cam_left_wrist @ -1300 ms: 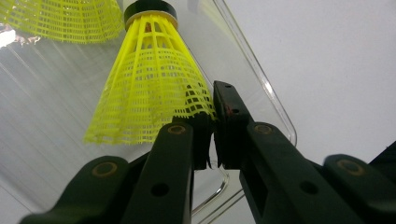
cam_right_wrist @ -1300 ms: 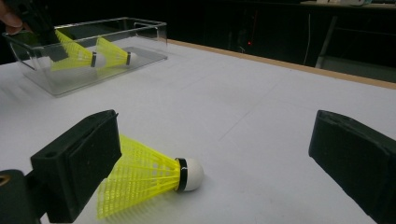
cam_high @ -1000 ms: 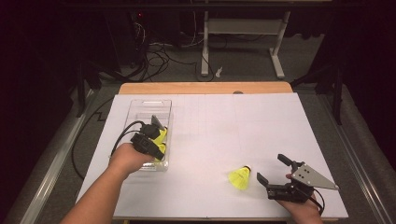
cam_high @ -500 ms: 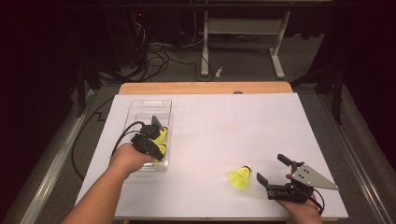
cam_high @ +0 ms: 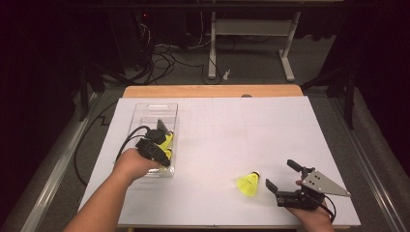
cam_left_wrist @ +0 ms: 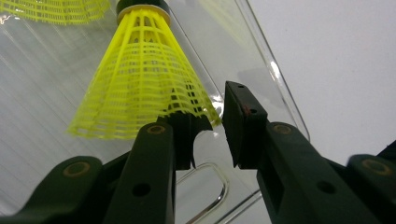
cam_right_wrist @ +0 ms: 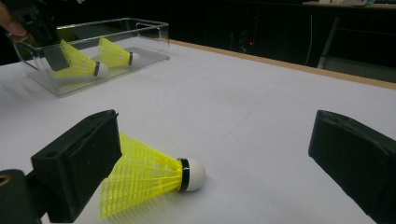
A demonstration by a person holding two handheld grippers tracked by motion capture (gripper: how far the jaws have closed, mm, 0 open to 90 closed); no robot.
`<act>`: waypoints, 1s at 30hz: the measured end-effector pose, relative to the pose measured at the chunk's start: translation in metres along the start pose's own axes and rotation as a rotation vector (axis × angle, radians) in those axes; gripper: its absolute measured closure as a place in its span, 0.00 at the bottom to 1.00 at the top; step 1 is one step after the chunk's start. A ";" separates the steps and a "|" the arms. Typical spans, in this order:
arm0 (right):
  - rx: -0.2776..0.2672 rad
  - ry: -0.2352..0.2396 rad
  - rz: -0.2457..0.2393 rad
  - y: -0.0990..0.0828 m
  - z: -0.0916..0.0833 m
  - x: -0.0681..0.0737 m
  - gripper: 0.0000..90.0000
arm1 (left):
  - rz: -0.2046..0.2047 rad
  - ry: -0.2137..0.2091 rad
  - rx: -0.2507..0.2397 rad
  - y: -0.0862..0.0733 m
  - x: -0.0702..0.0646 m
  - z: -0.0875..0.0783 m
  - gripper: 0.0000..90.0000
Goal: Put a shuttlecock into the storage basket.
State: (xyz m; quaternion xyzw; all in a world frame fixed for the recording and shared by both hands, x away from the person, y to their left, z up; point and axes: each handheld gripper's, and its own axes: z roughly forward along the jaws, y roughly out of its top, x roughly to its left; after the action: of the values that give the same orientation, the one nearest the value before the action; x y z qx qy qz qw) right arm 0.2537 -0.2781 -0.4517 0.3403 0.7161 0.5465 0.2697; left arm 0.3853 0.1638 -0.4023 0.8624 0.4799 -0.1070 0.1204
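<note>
A clear plastic box (cam_high: 145, 110) sits on the white counter (cam_high: 232, 130). The left gripper (cam_left_wrist: 208, 126) reaches into it, its jaws just having parted a little; a yellow shuttlecock (cam_left_wrist: 140, 79) lies in the box with its skirt rim brushing one jaw, not pinched. A second shuttlecock (cam_right_wrist: 114, 55) lies beside it in the box. Well apart from the box, a third shuttlecock (cam_high: 248, 183) lies on the counter just beside the right gripper (cam_high: 279, 175), whose jaws stand wide apart. A likely risk: as the left gripper pulls away, the lattice skirt could snag on the jaw and drag that shuttlecock out of the box.
</note>
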 end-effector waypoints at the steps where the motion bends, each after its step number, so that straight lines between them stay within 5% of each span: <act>1: 0.000 0.000 0.000 0.000 0.000 0.000 0.03 | -0.002 -0.003 0.000 0.000 0.001 -0.001 0.80; 30: 0.002 0.000 -0.003 0.000 0.001 0.001 0.03 | -0.017 0.043 0.001 -0.013 -0.002 -0.037 0.68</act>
State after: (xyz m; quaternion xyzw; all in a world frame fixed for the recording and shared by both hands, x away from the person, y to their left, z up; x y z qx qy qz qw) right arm 0.2535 -0.2770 -0.4517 0.3394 0.7172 0.5453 0.2703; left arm 0.3757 0.1805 -0.3681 0.8604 0.4898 -0.0898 0.1086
